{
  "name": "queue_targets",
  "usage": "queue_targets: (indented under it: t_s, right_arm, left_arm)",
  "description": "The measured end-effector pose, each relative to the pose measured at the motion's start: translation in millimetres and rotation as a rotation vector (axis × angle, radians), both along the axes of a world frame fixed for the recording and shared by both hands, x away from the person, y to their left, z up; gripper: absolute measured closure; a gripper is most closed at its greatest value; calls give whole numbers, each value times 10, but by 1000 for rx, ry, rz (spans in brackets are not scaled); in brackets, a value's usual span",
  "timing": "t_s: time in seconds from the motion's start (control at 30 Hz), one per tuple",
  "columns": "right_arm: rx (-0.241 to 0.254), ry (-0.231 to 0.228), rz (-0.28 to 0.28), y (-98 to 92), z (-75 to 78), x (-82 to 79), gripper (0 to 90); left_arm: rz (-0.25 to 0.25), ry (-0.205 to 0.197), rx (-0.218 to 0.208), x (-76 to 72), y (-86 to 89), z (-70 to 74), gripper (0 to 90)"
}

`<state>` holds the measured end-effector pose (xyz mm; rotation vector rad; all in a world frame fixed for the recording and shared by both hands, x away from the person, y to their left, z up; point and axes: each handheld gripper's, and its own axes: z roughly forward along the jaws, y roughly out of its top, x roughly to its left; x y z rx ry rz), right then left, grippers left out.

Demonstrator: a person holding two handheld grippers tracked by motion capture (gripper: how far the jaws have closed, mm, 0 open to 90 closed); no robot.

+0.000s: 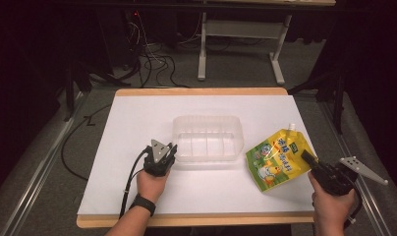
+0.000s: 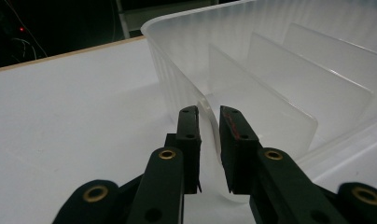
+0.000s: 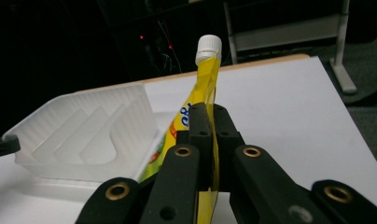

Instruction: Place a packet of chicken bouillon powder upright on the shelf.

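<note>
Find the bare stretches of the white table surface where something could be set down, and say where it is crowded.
Free: the wide strip of white table surface left of the clear ribbed plastic bin, the band behind it, and the front strip between the forearms. Crowded: the bin's near-left corner, where the left gripper clamps its wall, and the right side, where the right gripper holds the yellow spouted pouch.

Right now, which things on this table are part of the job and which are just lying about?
In use:
- yellow spouted drink pouch, clamped in the right gripper
- clear ribbed plastic bin with dividers, its rim pinched by the left gripper

Lying about:
- white table sheet
- floor cables
- grey desk frame
</note>
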<state>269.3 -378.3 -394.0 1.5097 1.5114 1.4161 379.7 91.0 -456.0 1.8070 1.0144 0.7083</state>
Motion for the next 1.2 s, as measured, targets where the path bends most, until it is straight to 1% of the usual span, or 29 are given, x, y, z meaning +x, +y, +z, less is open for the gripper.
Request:
queue_targets:
  t_s: [0.1,0.17,0.2,0.3,0.33,0.43,0.53,0.6,0.7,0.77,0.8,0.83,0.9,0.97,1.0,1.03,1.1,1.13,1.2]
  right_arm:
    - [-32,-34,10,52,82,-21,900]
    - [-45,-54,20,92,139,-27,900]
    - [-62,-65,25,125,178,-30,900]
    - [-89,-80,36,179,227,-28,900]
    - [-95,-85,43,195,241,-26,900]
    - [-111,-91,45,237,268,-21,900]
    - [-113,-92,43,249,275,-10,900]
    - [-111,-93,44,249,281,-9,900]
    - [-114,-103,44,252,300,-9,900]
    - [-122,-105,37,264,320,-12,900]
    - [-134,-108,36,270,327,-8,900]
    - [-143,-108,32,280,333,-4,900]
    - [-153,-106,30,296,330,6,900]
    - [-168,-99,26,313,312,22,900]
    - [-174,-92,26,328,296,35,900]
    - [-171,-94,31,335,285,40,900]
    - [-170,-101,30,359,283,41,898]
    - [-174,-106,35,368,280,39,888]
    - [-153,-110,52,367,262,42,862]
  left_arm:
    - [-5,1,4,10,7,2,785]
    - [-5,5,5,15,7,7,785]
    - [-5,5,5,16,6,9,784]
    - [-8,7,8,17,7,16,778]
    - [-13,4,8,11,12,26,760]
    - [-30,4,1,-17,36,86,650]
    - [-55,-12,6,-90,88,178,554]
    - [-76,-8,4,-148,150,232,520]
    - [-111,-22,2,-265,252,294,473]
    - [-149,-21,-17,-343,319,315,435]
    - [-174,-22,-29,-383,352,314,424]
    - [-199,-32,-38,-426,387,300,407]
    - [-231,-54,-56,-505,449,232,387]
    - [-252,-24,-84,-511,478,211,383]
    - [-250,-26,-93,-506,476,220,361]
    - [-249,-36,-99,-504,475,229,352]
    - [-241,-42,-99,-498,469,227,338]
    - [-244,-38,-94,-496,466,220,335]
    - [-249,-41,-73,-501,461,213,322]
